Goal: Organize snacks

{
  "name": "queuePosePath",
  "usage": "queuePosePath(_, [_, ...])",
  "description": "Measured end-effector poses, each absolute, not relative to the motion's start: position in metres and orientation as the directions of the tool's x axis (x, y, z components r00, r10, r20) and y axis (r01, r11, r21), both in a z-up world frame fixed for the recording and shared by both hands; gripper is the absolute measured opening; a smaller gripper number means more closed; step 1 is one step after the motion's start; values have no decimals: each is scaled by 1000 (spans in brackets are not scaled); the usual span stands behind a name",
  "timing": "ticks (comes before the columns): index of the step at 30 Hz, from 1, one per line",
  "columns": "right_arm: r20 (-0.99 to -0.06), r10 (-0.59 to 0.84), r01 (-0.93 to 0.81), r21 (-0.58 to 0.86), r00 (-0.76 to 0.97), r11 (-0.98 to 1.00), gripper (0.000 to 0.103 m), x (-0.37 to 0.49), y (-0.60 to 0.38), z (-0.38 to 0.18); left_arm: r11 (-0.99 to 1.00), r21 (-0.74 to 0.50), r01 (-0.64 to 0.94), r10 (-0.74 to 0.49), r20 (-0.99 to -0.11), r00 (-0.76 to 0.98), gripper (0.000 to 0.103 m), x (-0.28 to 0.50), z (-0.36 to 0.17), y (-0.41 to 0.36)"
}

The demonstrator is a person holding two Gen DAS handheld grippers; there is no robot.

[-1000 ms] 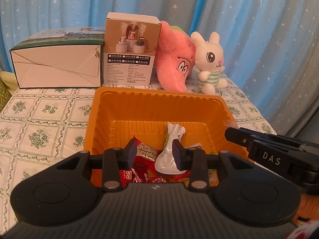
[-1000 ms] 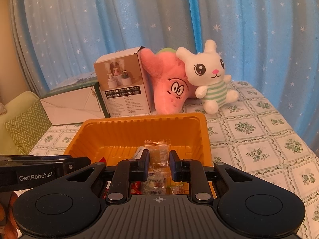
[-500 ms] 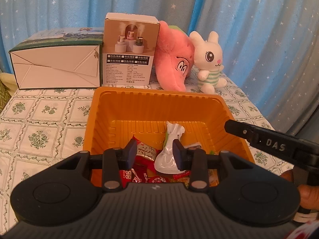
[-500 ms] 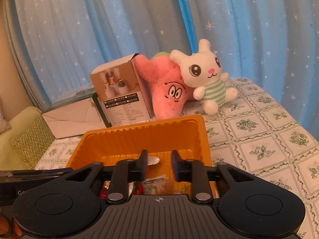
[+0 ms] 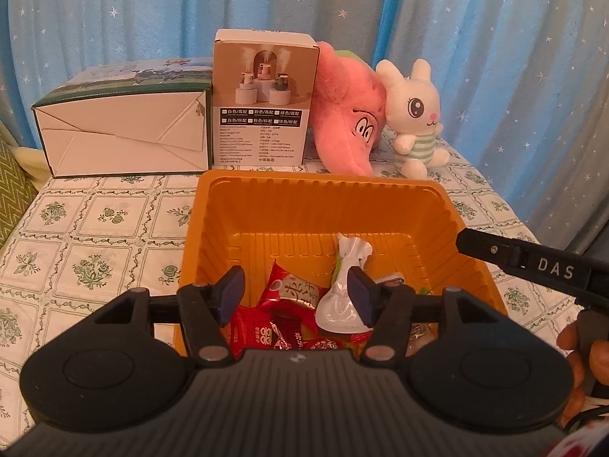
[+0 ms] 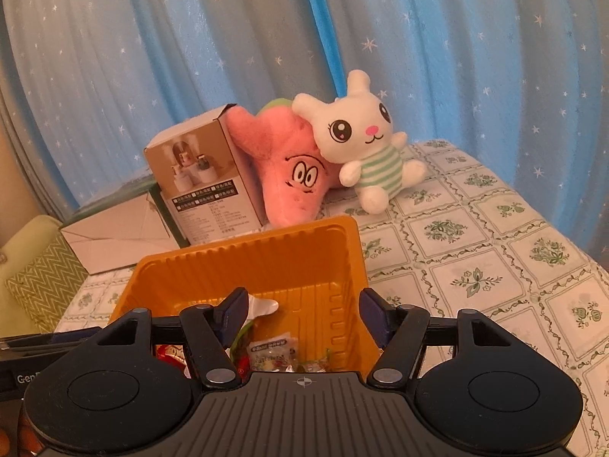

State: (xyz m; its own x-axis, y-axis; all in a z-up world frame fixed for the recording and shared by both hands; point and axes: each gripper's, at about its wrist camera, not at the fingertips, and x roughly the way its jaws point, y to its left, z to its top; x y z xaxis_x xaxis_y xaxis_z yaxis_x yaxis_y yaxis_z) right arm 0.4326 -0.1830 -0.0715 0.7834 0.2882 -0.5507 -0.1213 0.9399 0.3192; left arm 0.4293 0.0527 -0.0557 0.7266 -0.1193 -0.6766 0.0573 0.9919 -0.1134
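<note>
A blue star-speckled curtain [image 5: 475,76] fills the top half of both views. Below it, a table under a green-and-white floral cloth [image 5: 95,236] runs across the middle. Along the back of the table, from left of frame to right, sit a long white carton [image 5: 121,137], an upright printed box [image 5: 262,103], a pink plush [image 5: 346,114] and a white bunny plush [image 5: 415,114].

At lower centre stands the orange tray [image 5: 304,205], where the snacks belong. Its near end holds red wrappers [image 5: 266,327], a white packet [image 5: 342,297] and, in the right wrist view, a clear packet [image 6: 272,350].

The left gripper [image 5: 297,297] hangs over the tray's near end, its jaws well apart with nothing pinched; the white packet lies beneath them. The right gripper [image 6: 304,316] also stands wide and empty, straddling the tray's right wall at lower centre of its view. A hand [image 5: 582,350] shows at the lower right edge of the left view.

This looks like the end of a drop-off: both snacks appear released into the tray. The next move likely calls for drawing both grippers away to look for any snack outside it; none is visible here.

Compared with a second ago, both sets of jaws have just been opening. The right gripper's were nearly shut around a clear packet; that packet now lies in the tray.
</note>
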Motion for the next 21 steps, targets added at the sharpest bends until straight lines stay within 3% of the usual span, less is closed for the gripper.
queuePosePath(7, [-562, 277, -119, 302, 780, 946, 65, 432, -181, -73, 995, -87, 45, -92, -672, 735, 68, 428, -55, 51])
queuePosePath(21, [-578, 265, -127, 267, 772, 955, 65, 431, -181, -73, 995, -97, 14, -77, -680, 730, 71, 427, -56, 53])
